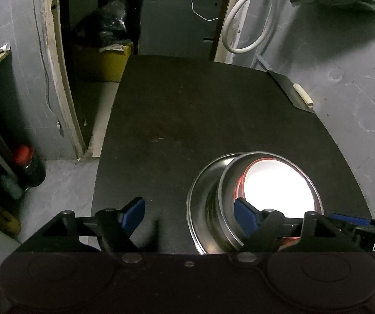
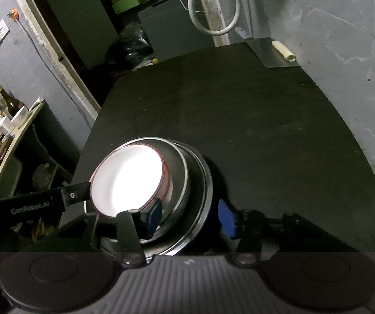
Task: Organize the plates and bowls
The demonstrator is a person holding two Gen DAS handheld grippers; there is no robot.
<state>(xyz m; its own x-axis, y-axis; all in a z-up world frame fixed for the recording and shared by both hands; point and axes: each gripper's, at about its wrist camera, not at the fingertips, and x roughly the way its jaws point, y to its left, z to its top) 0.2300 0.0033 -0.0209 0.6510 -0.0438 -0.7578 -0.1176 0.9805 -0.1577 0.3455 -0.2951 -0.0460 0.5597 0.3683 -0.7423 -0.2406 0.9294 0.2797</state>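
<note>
The room was dim, with grey mottled walls (image 1: 344, 83) and a pale floor (image 1: 64, 183). A dark table (image 1: 187, 120) stood against the wall. A white hose (image 1: 250, 21) looped beside an open doorway (image 1: 96, 52); a wooden shelf (image 2: 12, 141) held bottles.

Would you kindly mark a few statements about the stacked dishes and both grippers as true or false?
1. The white red-rimmed bowl sits inside the steel bowl. True.
2. The wide steel plate is on top of the stack. False: it is at the bottom.
3. The left gripper is open. True.
4. The black table holds several separate stacks. False: one stack shows.
5. The right gripper is shut. False: its pads stand apart around the stack's rim.
</note>
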